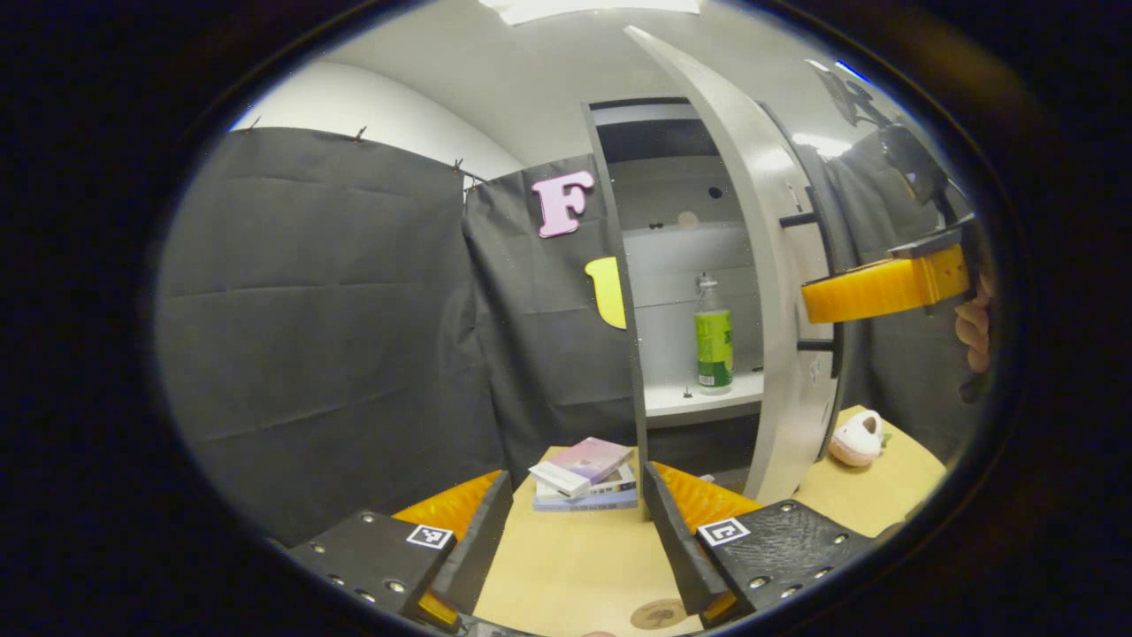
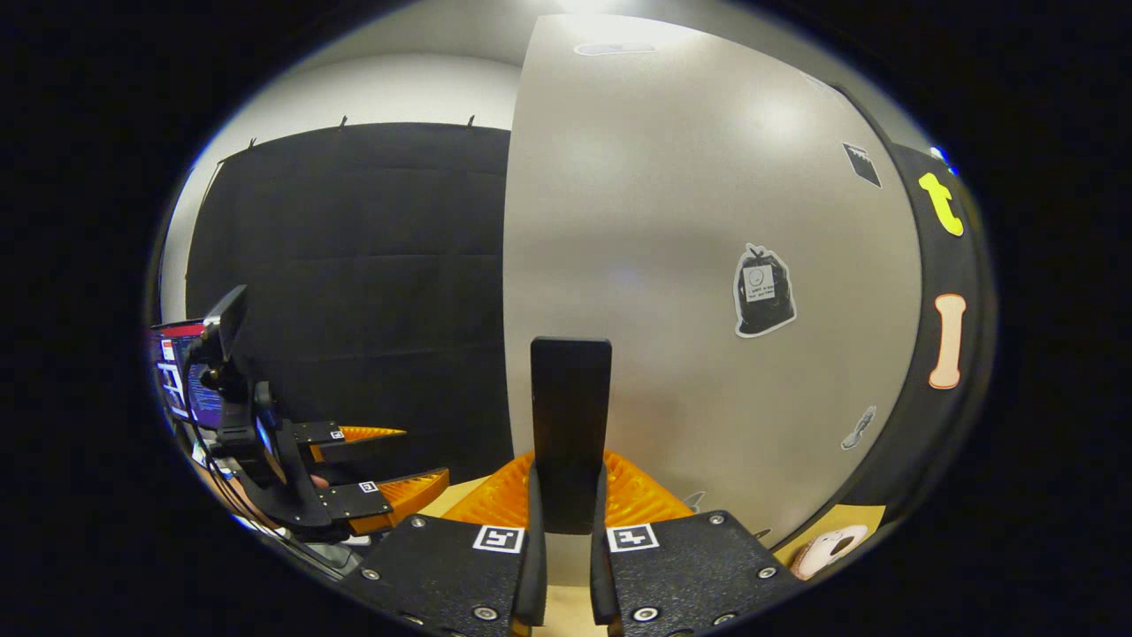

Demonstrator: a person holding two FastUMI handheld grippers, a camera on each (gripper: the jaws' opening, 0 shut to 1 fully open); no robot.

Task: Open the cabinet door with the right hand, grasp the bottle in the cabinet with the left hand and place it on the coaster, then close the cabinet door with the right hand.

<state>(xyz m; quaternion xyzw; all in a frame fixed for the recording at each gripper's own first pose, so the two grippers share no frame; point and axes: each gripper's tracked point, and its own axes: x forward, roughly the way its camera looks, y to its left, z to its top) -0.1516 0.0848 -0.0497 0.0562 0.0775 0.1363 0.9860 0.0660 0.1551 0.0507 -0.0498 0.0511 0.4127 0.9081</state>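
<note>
Bottle [image 1: 713, 334] (green label, pale cap) upright on cabinet shelf [image 1: 703, 400]; left tool [image 1: 575, 540] spread, right tool [image 2: 566, 540] pinching door handle [image 2: 570, 425].

You face black cloth walls [image 1: 336, 292] hung below a white wall [image 1: 371, 111], with a ceiling light [image 1: 601, 7] overhead and a tan table [image 1: 575, 557] below.
</note>
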